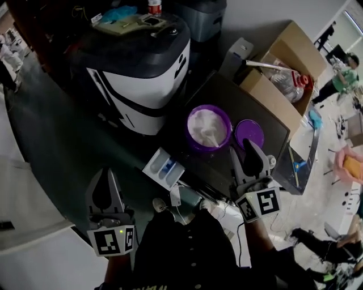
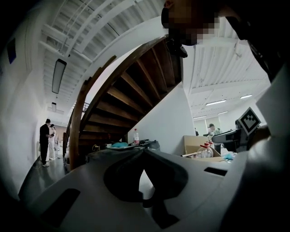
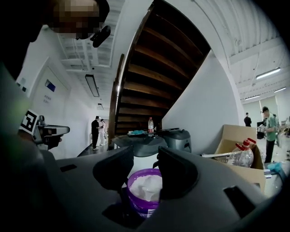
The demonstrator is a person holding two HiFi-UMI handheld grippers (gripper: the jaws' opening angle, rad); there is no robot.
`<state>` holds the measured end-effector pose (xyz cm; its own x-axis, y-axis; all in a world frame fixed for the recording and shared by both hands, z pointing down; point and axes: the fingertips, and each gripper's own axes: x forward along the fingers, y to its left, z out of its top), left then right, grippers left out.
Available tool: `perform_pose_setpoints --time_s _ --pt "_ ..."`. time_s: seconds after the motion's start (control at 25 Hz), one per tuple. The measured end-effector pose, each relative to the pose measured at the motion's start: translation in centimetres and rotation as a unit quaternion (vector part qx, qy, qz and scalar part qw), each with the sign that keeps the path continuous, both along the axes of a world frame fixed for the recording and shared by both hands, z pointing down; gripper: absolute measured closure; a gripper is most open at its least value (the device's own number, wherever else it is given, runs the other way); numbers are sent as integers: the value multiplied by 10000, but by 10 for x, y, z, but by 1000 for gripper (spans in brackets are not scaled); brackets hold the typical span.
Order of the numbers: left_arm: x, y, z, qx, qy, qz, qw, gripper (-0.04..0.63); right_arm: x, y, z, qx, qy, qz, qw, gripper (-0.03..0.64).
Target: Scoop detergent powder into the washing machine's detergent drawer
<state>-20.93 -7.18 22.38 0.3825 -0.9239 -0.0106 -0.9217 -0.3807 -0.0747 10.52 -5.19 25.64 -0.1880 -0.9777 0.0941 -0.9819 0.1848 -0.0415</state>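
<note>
A purple tub (image 1: 209,128) of white detergent powder stands open on the dark washing machine top (image 1: 266,127), its purple lid (image 1: 249,133) lying just to its right. The white detergent drawer (image 1: 164,168), with a blue insert, is pulled out below and left of the tub. My right gripper (image 1: 250,149) hovers near the lid, open and empty. The right gripper view shows the tub (image 3: 145,190) a short way beyond the right gripper (image 3: 146,170). My left gripper (image 1: 106,177) hangs left of the drawer, over the floor. Its jaws meet at the tips with nothing held; the left gripper (image 2: 144,153) points at a staircase.
A black and white machine (image 1: 142,62) stands behind the drawer, with a bottle (image 1: 154,7) and clutter on top. A cardboard box (image 1: 283,79) holding plastic bottles sits at the right. People stand at the far right (image 1: 340,76) and far left (image 2: 45,140).
</note>
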Motion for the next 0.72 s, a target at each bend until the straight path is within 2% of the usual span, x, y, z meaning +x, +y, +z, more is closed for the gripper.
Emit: perform_pose_setpoints --time_s 0.2,0.4,0.52,0.72 --pt "16 -27 3 -53 37 644 9979 588 7 12 -9 11 -34 682 9977 449" --pt "48 -38 8 -84 -28 1145 9934 588 28 37 -1 -69 -49 1111 9938 449" --pt "70 -38 7 -95 25 1211 9926 588 48 48 5 -138 -67 1226 9923 449" --pt "102 -37 4 -77 18 1096 9939 588 68 36 -8 102 -168 1084 9939 449"
